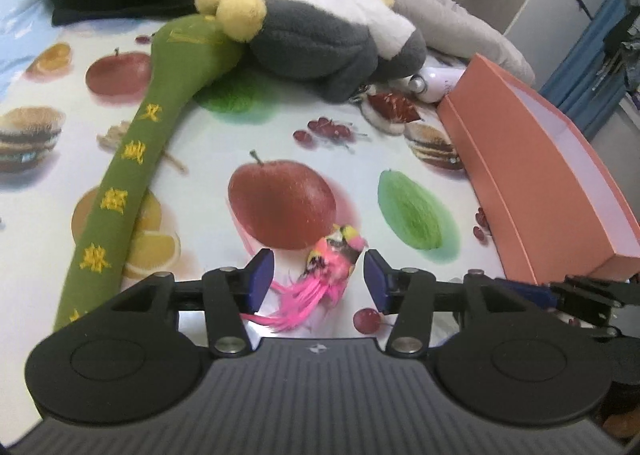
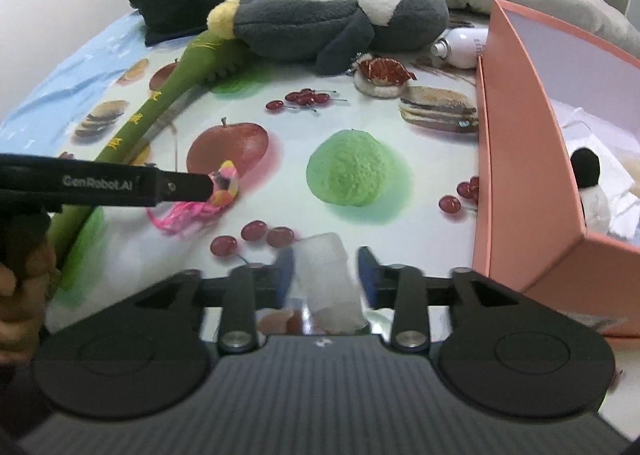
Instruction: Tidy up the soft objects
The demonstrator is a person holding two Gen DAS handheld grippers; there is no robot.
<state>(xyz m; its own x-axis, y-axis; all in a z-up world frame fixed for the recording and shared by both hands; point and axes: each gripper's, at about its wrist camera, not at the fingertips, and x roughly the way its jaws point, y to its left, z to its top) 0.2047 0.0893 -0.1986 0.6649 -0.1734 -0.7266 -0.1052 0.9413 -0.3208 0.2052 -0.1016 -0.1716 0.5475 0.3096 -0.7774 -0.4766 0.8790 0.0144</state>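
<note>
The pink feathered bird toy (image 1: 334, 269) lies near the bed's front edge, between the left gripper (image 1: 320, 281)'s half-open jaws, untouched, tail trailing toward the camera. The right gripper (image 2: 326, 275) straddles a white translucent block (image 2: 330, 279), pads apparently clear, beside the pink box (image 2: 520, 159).

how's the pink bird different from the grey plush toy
The pink bird is tiny, bright and feathery; the grey plush is bulky, fleecy, grey and white. The bird lies between the left tool's open pads; the plush rests far back on a green stick. Both lie outside the box.
</note>
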